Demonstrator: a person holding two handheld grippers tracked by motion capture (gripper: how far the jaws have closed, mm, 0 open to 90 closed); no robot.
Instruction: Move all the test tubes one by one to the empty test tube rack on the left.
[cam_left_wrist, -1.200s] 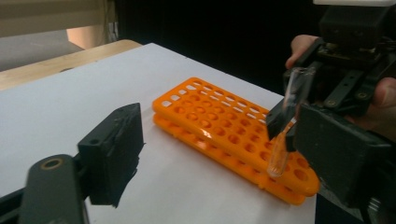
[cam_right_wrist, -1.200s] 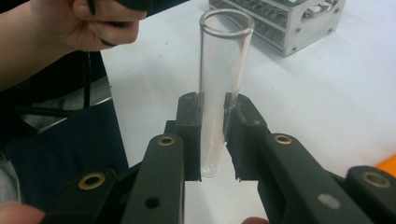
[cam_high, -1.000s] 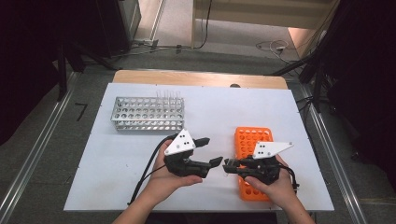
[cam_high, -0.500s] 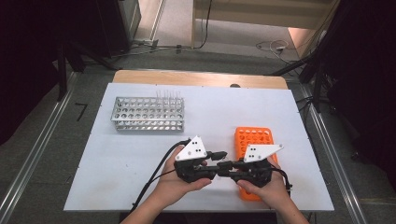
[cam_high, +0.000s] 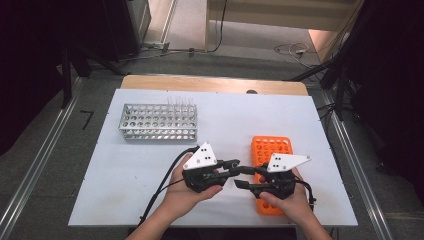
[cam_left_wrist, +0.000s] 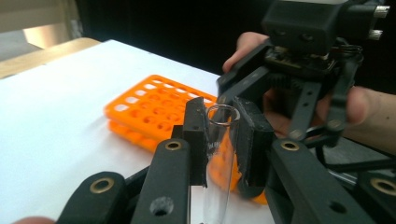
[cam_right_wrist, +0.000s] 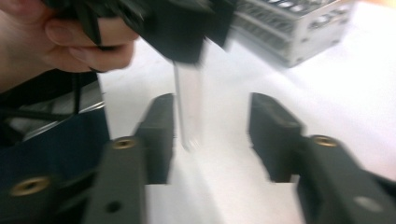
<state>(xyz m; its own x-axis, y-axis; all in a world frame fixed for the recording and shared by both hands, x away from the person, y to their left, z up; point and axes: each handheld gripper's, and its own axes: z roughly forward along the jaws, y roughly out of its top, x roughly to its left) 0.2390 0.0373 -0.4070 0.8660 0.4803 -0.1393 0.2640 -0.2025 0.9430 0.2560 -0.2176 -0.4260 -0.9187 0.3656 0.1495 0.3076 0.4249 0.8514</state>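
Glass tube (cam_left_wrist: 219, 154) clenched upright in left tool (cam_left_wrist: 223, 140), long axis vertical; right tool (cam_right_wrist: 212, 135) just opening, released, tube beside its left pad

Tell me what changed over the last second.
The two grippers closed in on each other. The left gripper has just been closing and now clamps the glass test tube; the right gripper has just been opening, letting it go. Orange rack and metal rack stayed put.
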